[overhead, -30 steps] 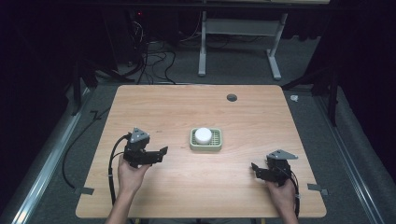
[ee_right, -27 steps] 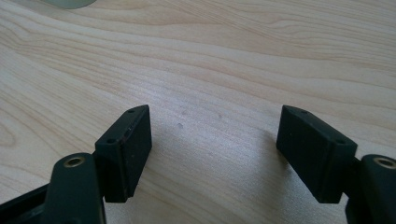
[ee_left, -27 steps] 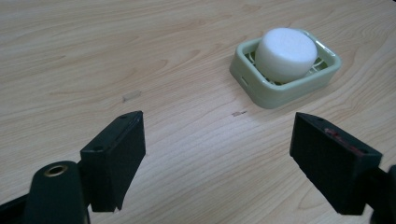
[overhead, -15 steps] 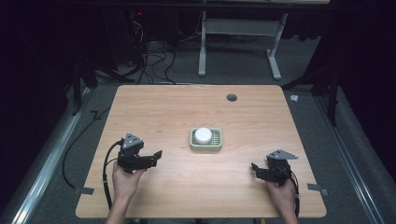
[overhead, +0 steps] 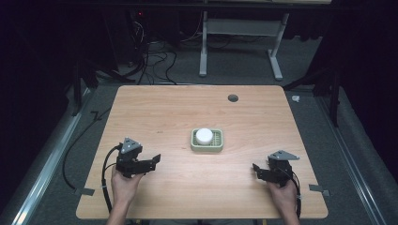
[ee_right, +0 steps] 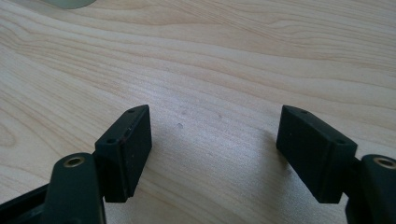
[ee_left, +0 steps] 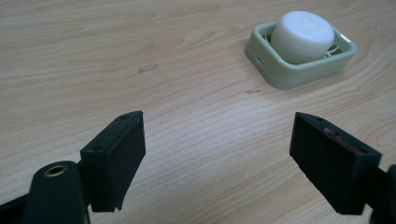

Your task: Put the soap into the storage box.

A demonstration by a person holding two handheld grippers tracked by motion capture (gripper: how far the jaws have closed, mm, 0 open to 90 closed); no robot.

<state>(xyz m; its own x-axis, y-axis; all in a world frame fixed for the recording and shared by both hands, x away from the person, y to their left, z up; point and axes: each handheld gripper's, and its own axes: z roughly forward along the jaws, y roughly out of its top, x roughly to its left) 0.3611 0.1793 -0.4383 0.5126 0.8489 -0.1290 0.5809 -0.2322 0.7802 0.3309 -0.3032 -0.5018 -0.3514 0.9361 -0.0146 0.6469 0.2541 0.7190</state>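
Soap (overhead: 204,136), a white round bar, sits in a pale green dish (overhead: 207,147) near the middle of the wooden table (overhead: 159,112); in the left gripper view the soap (ee_left: 302,36) lies tilted in the dish (ee_left: 275,74), with one side lifted over the rim; the dish stands well apart from both grippers. The left gripper (overhead: 151,161) is held low over the near left part of the table, pointing toward the dish; in its own view its jaws stand wide apart over bare wood, holding nothing. The right gripper (overhead: 256,168) is held at the near right part of the table, pointing leftward; in the right gripper view its jaws are likewise spread wide over bare wood, gripping nothing. A cable (overhead: 106,166) loops from the left gripper; a dark round hole (overhead: 233,98) marks the far side of the table.
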